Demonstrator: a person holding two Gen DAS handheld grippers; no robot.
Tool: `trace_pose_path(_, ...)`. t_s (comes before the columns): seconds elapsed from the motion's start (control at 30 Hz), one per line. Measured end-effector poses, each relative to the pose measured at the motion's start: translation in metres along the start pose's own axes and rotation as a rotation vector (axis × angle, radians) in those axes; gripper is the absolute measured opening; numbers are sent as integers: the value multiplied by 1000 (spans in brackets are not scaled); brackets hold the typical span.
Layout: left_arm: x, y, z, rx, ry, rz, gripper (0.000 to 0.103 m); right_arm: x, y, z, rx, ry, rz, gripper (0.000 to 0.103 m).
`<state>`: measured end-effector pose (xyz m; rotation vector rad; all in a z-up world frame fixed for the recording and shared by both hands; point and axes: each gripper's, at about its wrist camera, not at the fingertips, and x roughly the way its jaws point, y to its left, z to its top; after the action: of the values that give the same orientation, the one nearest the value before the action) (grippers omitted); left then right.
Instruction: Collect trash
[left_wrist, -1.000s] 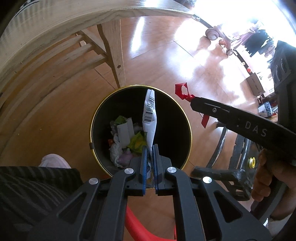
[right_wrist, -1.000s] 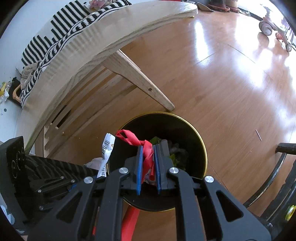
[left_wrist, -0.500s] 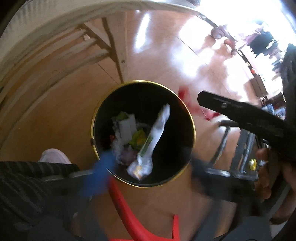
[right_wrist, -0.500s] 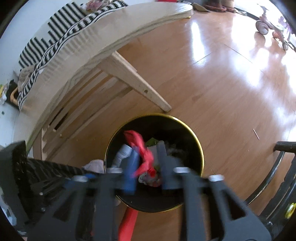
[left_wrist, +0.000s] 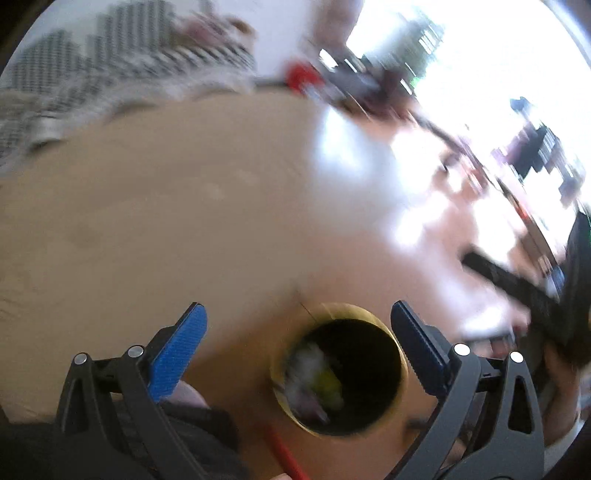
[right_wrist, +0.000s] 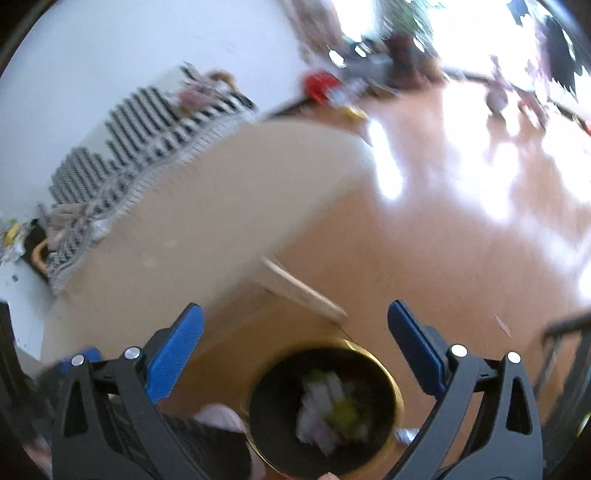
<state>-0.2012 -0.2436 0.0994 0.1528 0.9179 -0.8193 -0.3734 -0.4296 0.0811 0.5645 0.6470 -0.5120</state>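
Observation:
A round black trash bin with a gold rim (left_wrist: 400, 354) stands on the wooden floor, holding crumpled white, yellow-green and pink trash (left_wrist: 317, 380). It also shows in the right wrist view (right_wrist: 391, 384), with its trash (right_wrist: 332, 413) inside. My left gripper (left_wrist: 297, 350) is open and empty, raised above the bin. My right gripper (right_wrist: 295, 350) is open and empty, also above the bin. Both views are blurred by motion.
A light wooden table top (left_wrist: 166, 221) fills the left, also in the right wrist view (right_wrist: 221, 206), with a striped cloth (right_wrist: 147, 140) behind it and a wooden leg (right_wrist: 303, 291). The right gripper's body (left_wrist: 532, 295) and hand are at right. A dark metal frame (right_wrist: 565, 354) stands right.
Both grippers opened and let go: the white wrapper and the red ribbon dropped into the bin. Both grippers then rose and tilted up, so the table top now shows.

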Motion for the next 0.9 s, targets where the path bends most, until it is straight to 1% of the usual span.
trace_pose_path(0.03, -18, 26, 16, -28, -63, 50, 97, 5, 28, 8, -47, -14, 37, 96)
trace_pose_path(0.1, -37, 65, 34, -67, -136, 149, 97, 17, 72, 19, -124, -30, 87, 96)
trace_pose_path(0.13, -46, 96, 43, -101, -166, 226, 97, 30, 104, 27, -177, -28, 127, 96)
trace_pose_path(0.2, -49, 143, 51, -167, -173, 298, 97, 55, 152, 40, -237, 0, 192, 96)
trace_pose_path(0.23, -47, 177, 54, -223, -162, 319, 97, 75, 184, 50, -253, 21, 233, 96)
trace_pose_path(0.27, -45, 204, 55, -272, -155, 332, 97, 94, 211, 56, -256, 32, 273, 96)
trace_pose_path(0.3, -44, 223, 55, -309, -148, 342, 97, 105, 226, 58, -252, 36, 285, 96)
trace_pose_path(0.33, -41, 245, 54, -349, -133, 353, 97, 126, 252, 60, -237, 41, 296, 96)
trace_pose_path(0.37, -38, 269, 53, -394, -116, 373, 97, 139, 270, 59, -227, 42, 297, 96)
trace_pose_path(0.4, -37, 287, 52, -419, -108, 399, 97, 152, 292, 55, -226, 20, 275, 96)
trace_pose_path(0.43, -40, 297, 53, -432, -110, 426, 97, 156, 304, 52, -232, -10, 248, 96)
trace_pose_path(0.47, -42, 310, 49, -443, -122, 468, 97, 162, 317, 47, -244, -42, 211, 96)
trace_pose_path(0.53, -46, 325, 41, -454, -151, 546, 97, 173, 339, 35, -275, -71, 166, 96)
trace_pose_path(0.57, -44, 331, 36, -461, -151, 573, 97, 178, 346, 28, -298, -77, 153, 96)
trace_pose_path(0.6, -41, 336, 34, -471, -134, 570, 97, 183, 349, 26, -314, -77, 140, 96)
trace_pose_path(0.63, -37, 339, 36, -480, -115, 550, 97, 190, 354, 19, -338, -60, 130, 96)
trace_pose_path(0.67, -33, 342, 37, -490, -101, 513, 97, 197, 357, 15, -349, -32, 138, 96)
trace_pose_path(0.7, -32, 344, 38, -490, -102, 504, 97, 205, 359, 12, -348, 9, 153, 96)
trace_pose_path(0.77, -26, 347, 42, -464, -84, 500, 97, 212, 357, 10, -341, 45, 170, 96)
trace_pose_path(0.83, -23, 350, 45, -450, -77, 487, 97, 218, 353, 5, -355, 72, 152, 96)
trace_pose_path(0.9, -22, 350, 42, -437, -77, 493, 97, 222, 350, 2, -353, 82, 143, 96)
